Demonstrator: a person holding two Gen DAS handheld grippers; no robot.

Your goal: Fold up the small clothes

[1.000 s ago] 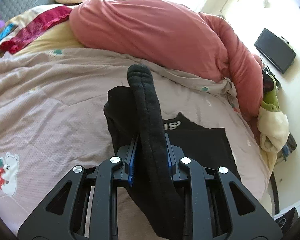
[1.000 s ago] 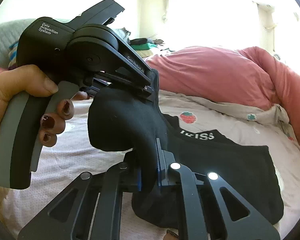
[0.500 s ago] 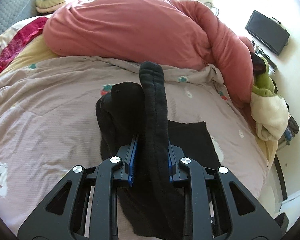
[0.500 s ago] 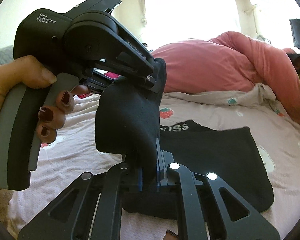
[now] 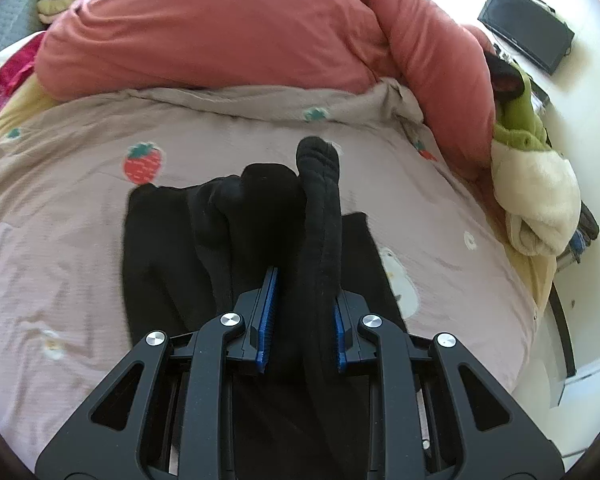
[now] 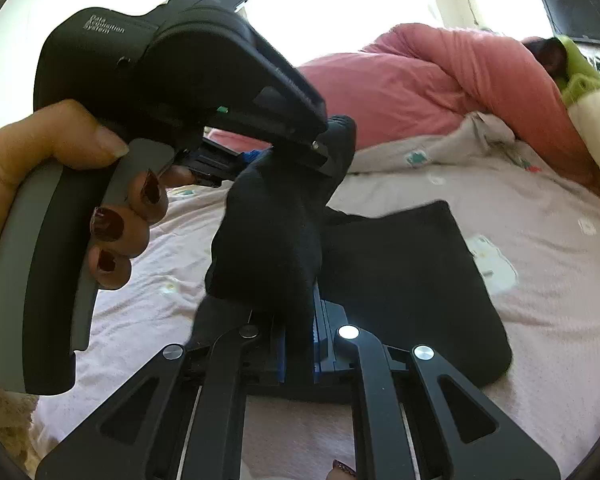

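Over the bed, both claws pinch the raised edge of the black garment: left claw on a thick fold, right claw pressed tight on thinner cloth. Its flat part lies ahead, stretching far-right; the left claw holds the farther end.

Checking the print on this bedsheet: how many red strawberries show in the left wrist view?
2: a large strawberry left of the black garment, and a small one by the pink duvet. More may be hidden.
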